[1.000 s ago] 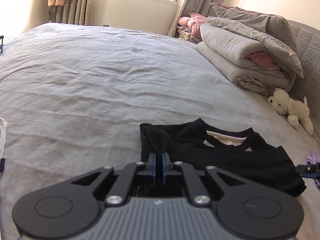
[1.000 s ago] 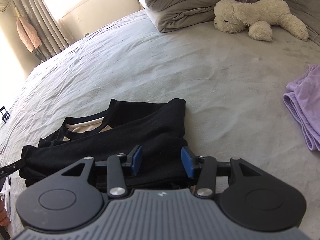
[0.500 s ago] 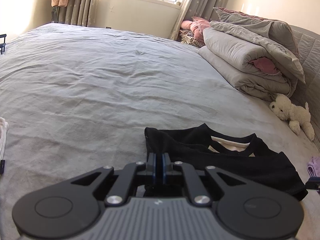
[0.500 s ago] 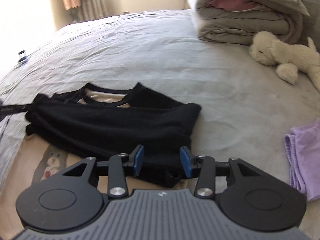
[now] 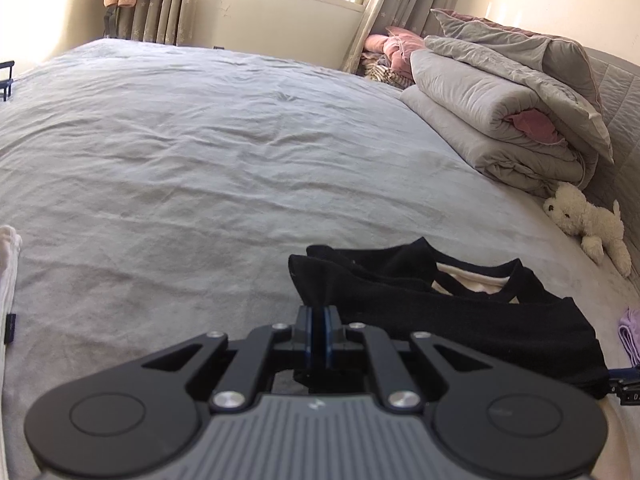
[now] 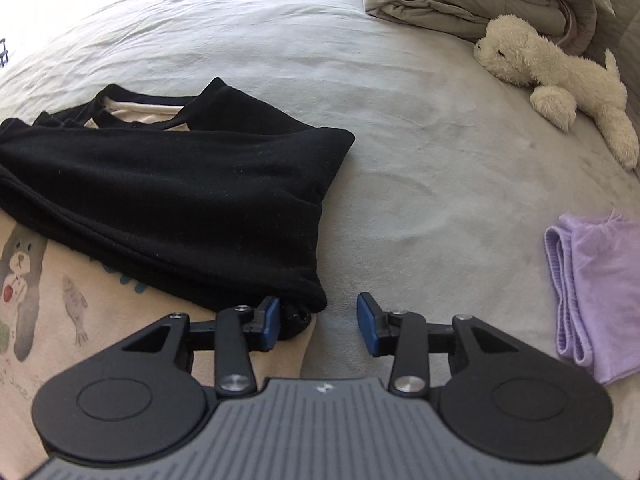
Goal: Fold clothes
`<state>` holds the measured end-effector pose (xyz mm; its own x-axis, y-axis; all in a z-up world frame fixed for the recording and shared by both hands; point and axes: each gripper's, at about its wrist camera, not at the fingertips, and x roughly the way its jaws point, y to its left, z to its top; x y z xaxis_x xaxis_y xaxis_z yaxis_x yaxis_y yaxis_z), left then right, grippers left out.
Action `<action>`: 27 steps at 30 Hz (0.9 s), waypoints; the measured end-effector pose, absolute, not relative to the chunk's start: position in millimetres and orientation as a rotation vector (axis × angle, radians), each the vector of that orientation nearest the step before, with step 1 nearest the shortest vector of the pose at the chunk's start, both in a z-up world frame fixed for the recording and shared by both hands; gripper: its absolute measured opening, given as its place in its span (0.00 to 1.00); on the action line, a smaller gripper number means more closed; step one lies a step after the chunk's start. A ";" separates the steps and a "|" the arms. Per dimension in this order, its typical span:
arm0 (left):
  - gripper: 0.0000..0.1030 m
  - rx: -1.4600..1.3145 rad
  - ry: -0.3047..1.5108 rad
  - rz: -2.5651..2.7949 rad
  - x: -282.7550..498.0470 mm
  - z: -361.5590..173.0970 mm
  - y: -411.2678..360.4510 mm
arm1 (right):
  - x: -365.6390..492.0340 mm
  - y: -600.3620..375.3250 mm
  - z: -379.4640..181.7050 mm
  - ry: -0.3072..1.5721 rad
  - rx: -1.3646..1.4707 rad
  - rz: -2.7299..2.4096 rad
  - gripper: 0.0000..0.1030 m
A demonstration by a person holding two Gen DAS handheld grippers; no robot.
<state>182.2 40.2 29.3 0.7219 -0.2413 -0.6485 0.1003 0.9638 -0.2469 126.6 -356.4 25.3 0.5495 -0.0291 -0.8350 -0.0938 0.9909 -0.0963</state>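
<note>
The left tool (image 5: 318, 334) has its blue pads pressed together on a pinch of the black knit garment with cream lining (image 5: 440, 304), holding its left-hand corner. The right tool (image 6: 318, 326) has its pads apart and grips nothing; the garment's lower right corner (image 6: 298, 312) sits just inside the left pad, touching or nearly so, with bare bedsheet under the rest of the gap.

To do this step well, I judge the right tool should slide toward nine o'clock until the bunched corner lies fully between the pads, then close on all the layers at once, so both corners can lift evenly and the fold stays square. Catching only the top layer would let the fabric sag.

From the right tool, the garment spreads from eleven to nine o'clock across the grey bed sheet (image 6: 420, 152), partly over a cream printed cloth with a cartoon bear (image 6: 24, 256). A folded lilac cloth (image 6: 596, 280) lies at three o'clock, well apart.
</note>
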 end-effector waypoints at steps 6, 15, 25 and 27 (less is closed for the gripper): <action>0.08 -0.221 0.756 -0.208 182.3 23.4 44.1 | 121.3 -371.3 43.3 0.930 -0.065 0.061 0.45; 0.08 -0.203 0.739 -0.222 179.9 24.9 39.2 | 142.7 -373.1 39.2 0.878 0.184 0.038 0.48; 0.48 -0.220 0.732 -0.290 186.7 41.2 56.3 | 130.5 -403.3 41.9 0.919 0.248 0.063 0.09; 0.55 -0.277 0.709 -0.276 194.8 48.4 69.1 | 130.6 -409.0 45.0 0.895 0.273 0.098 0.22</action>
<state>194.8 69.1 48.4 0.7259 -0.3399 -0.5979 0.1538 0.9276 -0.3406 130.6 -409.0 45.0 0.6239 0.1977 -0.7561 0.0290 0.9609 0.2752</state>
